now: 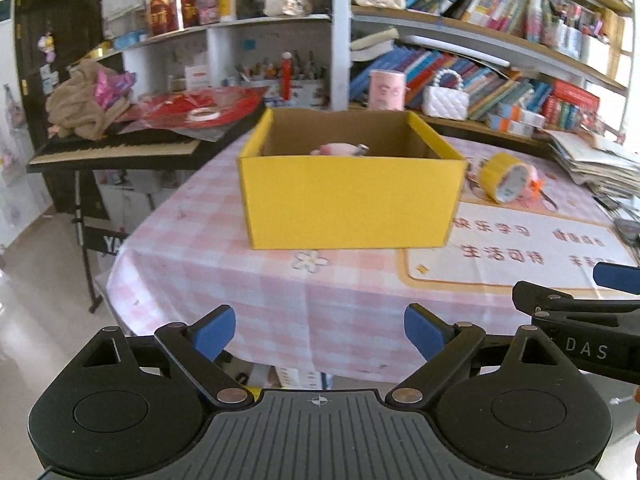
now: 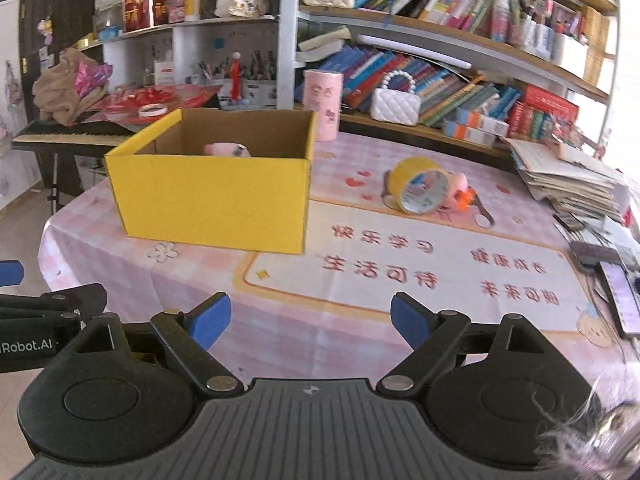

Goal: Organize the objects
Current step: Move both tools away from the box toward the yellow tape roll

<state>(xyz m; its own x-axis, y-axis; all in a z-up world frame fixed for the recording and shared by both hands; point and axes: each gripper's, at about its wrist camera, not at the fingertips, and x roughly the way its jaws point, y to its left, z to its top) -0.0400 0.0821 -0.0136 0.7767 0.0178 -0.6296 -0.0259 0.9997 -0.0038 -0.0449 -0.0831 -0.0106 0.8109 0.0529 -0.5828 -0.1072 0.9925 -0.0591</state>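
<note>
Left gripper (image 1: 320, 330): blue-padded fingers spread wide, nothing between them; they hang over the near edge of the pink-and-white checked tablecloth (image 1: 280, 292).
Right gripper (image 2: 310, 318): blue-padded fingers spread wide, empty; only the tablecloth's printed cream panel with red characters (image 2: 400, 272) shows past them.
Open yellow cardboard box (image 1: 352, 196): straight ahead of the left fingers, well apart; ahead and to the left of the right fingers.
Pink soft object inside the box (image 1: 340, 149): only its top shows above the front wall; what it is cannot be made out.
Yellow roll of tape (image 2: 420, 190): lying on its side on the cloth, ahead and right of the right fingers, well apart from them, right of the box.
Small pink and orange item behind the roll (image 2: 460, 190): mostly hidden and blurred.
Dark metal piece beside the roll (image 2: 482, 212): partly covered, hard to identify.
Phone-like slab (image 2: 624, 300): cut off at the right edge.
Right gripper in the left view: only one arm and pad tip, cut off at the frame edge.
</note>
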